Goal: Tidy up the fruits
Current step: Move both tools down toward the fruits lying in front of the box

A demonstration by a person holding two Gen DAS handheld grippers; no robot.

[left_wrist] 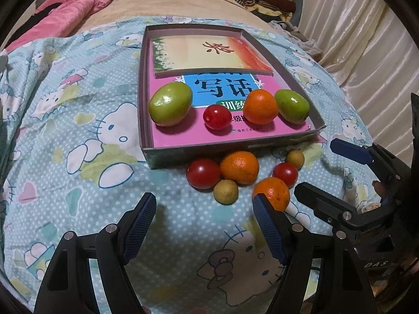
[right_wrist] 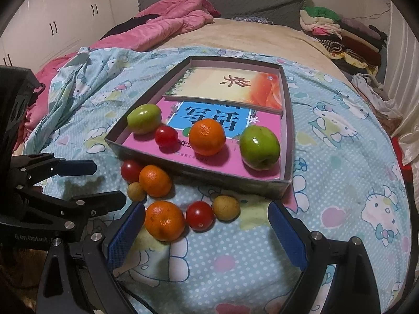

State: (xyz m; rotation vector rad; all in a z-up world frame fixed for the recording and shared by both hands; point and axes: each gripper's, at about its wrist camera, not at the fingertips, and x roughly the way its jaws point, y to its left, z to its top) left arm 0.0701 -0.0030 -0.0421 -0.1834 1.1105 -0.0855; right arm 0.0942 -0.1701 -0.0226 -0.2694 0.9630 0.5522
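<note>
I have both grippers hovering over the bed sheet [right_wrist: 340, 209], nothing held; left gripper [left_wrist: 204, 225] fingers spread wide, empty; right gripper [right_wrist: 207, 233] fingers spread wide too, empty; box [right_wrist: 285, 130] sits at 12 o'clock from both, already holding two green fruits, a tomato and an orange on top of books. Loose fruit lies on the sheet just at 6 o'clock of the box wall: three oranges, three tomatoes, two small yellowish fruits by my count across views. Nearest orange [right_wrist: 164, 220] sits at 11 o'clock between my right fingers, touching the left pad or nearly; cherry tomato [right_wrist: 199, 215] just at its 3 o'clock. My read: orange is light, firm, slightly grippy peel, rolls easily on soft bedding; grip across its widest middle; tomato is slick and squashable, so squeeze gently.
</note>
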